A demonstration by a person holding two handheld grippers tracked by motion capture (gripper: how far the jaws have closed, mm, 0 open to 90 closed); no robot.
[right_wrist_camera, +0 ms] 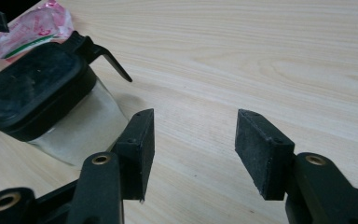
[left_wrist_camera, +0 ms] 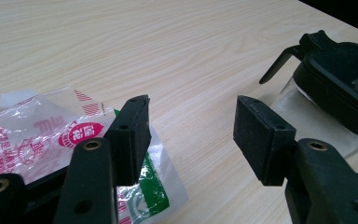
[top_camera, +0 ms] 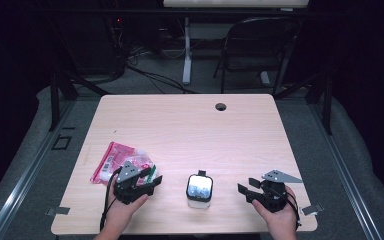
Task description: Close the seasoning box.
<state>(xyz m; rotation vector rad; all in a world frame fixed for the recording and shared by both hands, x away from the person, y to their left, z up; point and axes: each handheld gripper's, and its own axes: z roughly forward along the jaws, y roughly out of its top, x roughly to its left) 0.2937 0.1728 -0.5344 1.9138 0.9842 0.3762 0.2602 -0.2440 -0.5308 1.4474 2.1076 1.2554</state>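
Pale wood-grain worktop, rounded corners, a small cable hole near the far edge. Beyond it, on the floor, a dark folding chair and a white stand leg.

On the near left of the worktop, a clear plastic packet with red and green print, lying flat; in the left gripper view crinkled, partly under the left jaw.

Near the middle of the near edge, a small clear container with a black lid and a black lever-like tab at its far side. Seen from the left gripper view at far right, from the right gripper view at left, standing on the worktop, apart from both sets of jaws.

Left hand-held gripper, held in a hand at the near left, over the near end of the packet and pointing right toward the container; jaws spread wide, nothing between the pads but bare wood.

Right hand-held gripper, held in a hand at the near right, pointing left toward the container; jaws likewise wide apart, gripping nothing, left pad just beside the container's clear wall without touching.
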